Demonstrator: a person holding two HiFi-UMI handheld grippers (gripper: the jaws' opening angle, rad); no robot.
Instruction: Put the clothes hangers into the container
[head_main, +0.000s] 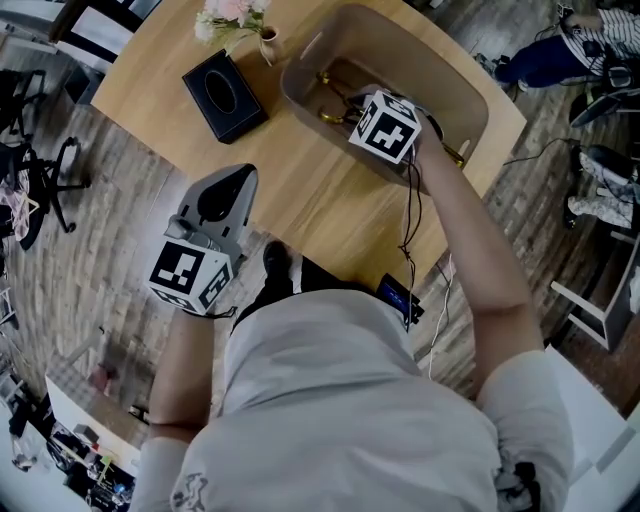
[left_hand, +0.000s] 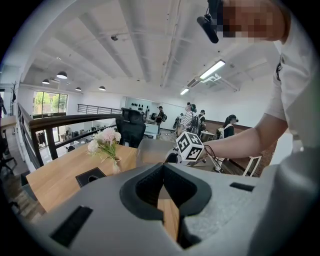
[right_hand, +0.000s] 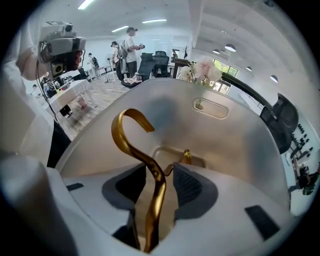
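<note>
A beige plastic container (head_main: 455, 85) stands at the far right of the wooden table (head_main: 300, 190). Gold metal hangers (head_main: 335, 100) lie inside it. My right gripper (right_hand: 162, 172) points steeply down into the container, and in the head view its marker cube (head_main: 385, 125) hides the jaws. A gold hanger's hook (right_hand: 131, 131) rises between the jaws, which stand open with a gap on each side of it. Another gold hook (right_hand: 186, 156) shows on the container floor. My left gripper (head_main: 228, 190) hovers at the table's near edge, shut and empty.
A black tissue box (head_main: 223, 95) and a small vase of pink flowers (head_main: 235, 20) sit at the table's far left. A dark device (head_main: 395, 293) with a cable hangs at the near edge. Chairs and people fill the room around.
</note>
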